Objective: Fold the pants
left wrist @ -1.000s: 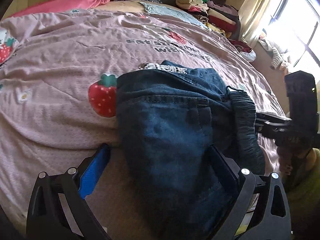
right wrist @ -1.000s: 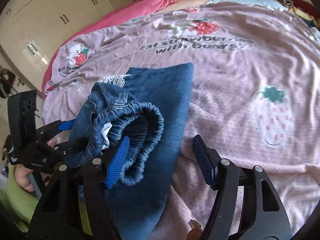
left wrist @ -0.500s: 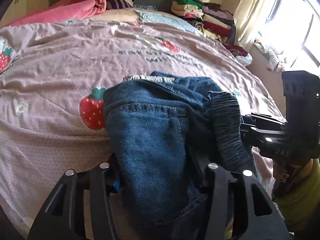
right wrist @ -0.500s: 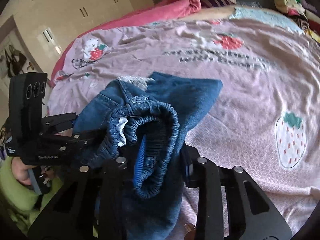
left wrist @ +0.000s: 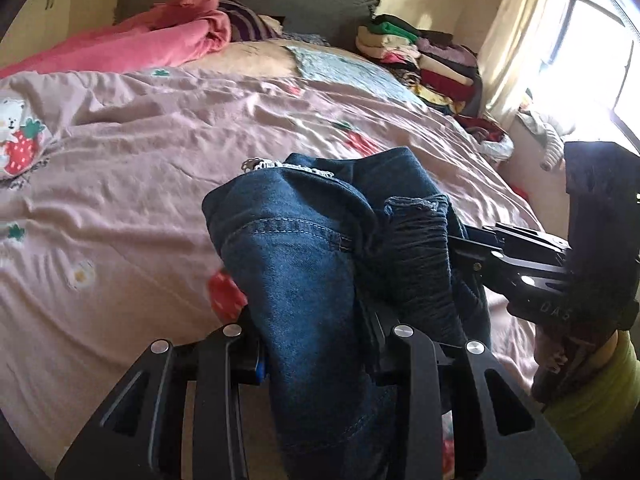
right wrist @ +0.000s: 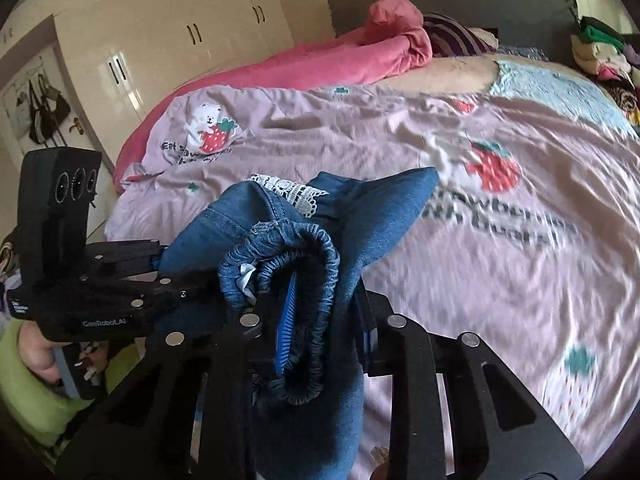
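Observation:
Blue denim pants [left wrist: 308,264] with an elastic waistband [right wrist: 316,264] and white lace trim [right wrist: 288,192] are bunched and held up above the bed. My left gripper [left wrist: 316,344] is shut on the denim near its lower end. My right gripper [right wrist: 320,320] is shut on the gathered waistband. In the left wrist view the right gripper [left wrist: 472,256] comes in from the right and bites the waistband side. In the right wrist view the left gripper [right wrist: 160,272] comes in from the left, clamped on the denim.
The bed has a pink strawberry-print cover [left wrist: 140,160], which also shows in the right wrist view [right wrist: 500,260]. A pink blanket [left wrist: 132,44] lies at the head. A stack of folded clothes [left wrist: 424,64] stands at the far right. Wardrobe doors [right wrist: 168,40] are at the left.
Both grippers have closed on the pants and lifted them off the cover. The bundle has risen and the views have tilted up toward the headboard.

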`<move>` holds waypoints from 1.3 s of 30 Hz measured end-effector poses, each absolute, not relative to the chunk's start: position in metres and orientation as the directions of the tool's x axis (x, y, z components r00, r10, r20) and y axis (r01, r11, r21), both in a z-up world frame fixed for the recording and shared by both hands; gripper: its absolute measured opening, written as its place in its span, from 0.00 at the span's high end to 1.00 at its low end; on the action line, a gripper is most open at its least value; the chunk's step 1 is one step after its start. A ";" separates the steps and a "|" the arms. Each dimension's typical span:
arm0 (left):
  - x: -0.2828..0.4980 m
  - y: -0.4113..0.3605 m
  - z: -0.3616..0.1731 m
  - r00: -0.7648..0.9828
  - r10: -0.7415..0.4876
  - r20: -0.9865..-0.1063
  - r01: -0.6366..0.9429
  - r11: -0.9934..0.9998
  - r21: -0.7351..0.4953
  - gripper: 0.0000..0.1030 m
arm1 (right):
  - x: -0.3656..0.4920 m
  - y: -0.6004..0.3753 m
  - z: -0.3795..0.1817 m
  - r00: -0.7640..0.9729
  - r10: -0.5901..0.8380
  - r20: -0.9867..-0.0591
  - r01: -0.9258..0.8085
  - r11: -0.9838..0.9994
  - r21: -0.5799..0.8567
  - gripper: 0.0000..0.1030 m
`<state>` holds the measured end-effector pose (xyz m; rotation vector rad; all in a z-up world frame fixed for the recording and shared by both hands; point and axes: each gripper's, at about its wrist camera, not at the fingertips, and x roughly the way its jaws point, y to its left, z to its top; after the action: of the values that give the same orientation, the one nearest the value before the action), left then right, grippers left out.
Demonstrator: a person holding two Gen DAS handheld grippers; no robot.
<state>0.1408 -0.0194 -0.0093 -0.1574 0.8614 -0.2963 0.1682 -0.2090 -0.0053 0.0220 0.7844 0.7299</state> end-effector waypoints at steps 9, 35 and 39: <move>0.178 0.002 0.007 0.645 -0.268 -0.716 0.156 0.963 -0.220 0.68 | 0.202 -0.181 0.006 0.490 0.603 -0.629 -0.609 0.753 0.248 0.82; 0.201 0.027 -0.046 0.610 -0.147 -0.779 0.056 0.988 -0.142 0.38 | 0.237 -0.180 -0.053 0.473 0.439 -0.764 -0.461 0.862 0.210 0.66; 0.198 0.027 -0.044 0.613 -0.140 -0.778 0.054 0.989 -0.135 0.34 | 0.234 -0.183 -0.050 0.485 0.431 -0.761 -0.454 0.868 0.202 0.59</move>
<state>0.1975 0.0266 -0.0441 -0.1013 0.9047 -0.1121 0.2344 -0.1828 -0.0495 -0.0278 0.9178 0.5384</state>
